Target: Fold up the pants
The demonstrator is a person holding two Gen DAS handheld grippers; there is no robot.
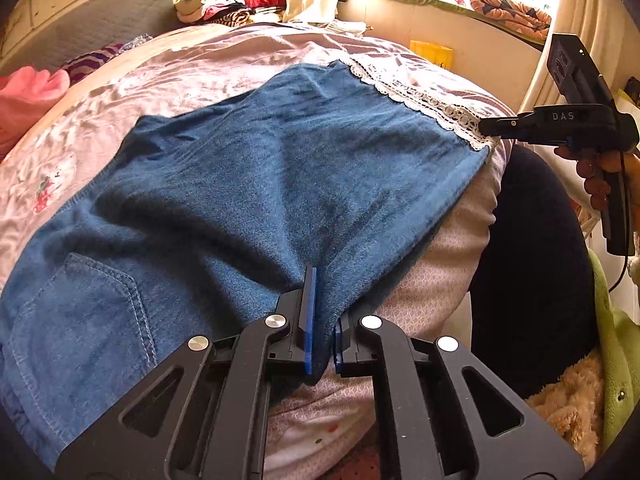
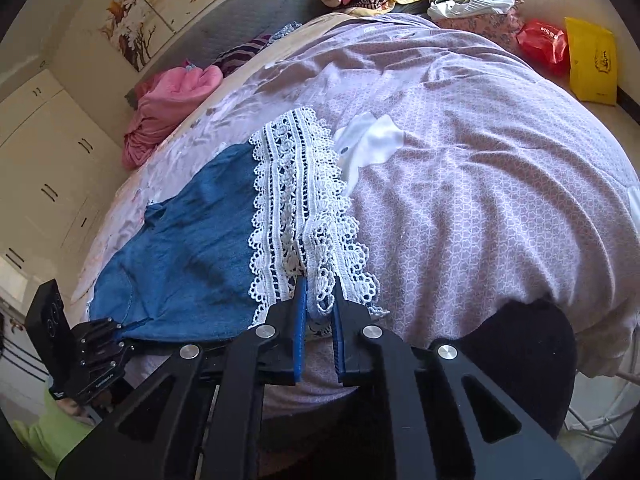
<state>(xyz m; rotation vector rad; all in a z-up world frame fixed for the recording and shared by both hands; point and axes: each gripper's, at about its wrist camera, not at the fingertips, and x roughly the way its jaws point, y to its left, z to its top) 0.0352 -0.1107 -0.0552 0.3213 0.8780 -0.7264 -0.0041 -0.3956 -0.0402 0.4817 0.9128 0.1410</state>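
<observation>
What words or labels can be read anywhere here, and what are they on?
"DAS": on the black body of the right gripper, seen from the left wrist view.
Red bag: white print, too blurred to read.
Yellow bag: dark print, too small to read.
Left gripper: small white lettering on its side, unreadable.

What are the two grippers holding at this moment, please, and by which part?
Both hold the pants. The left gripper pinches the blue near edge of the denim; the right gripper pinches the lace hem at its near end.
</observation>
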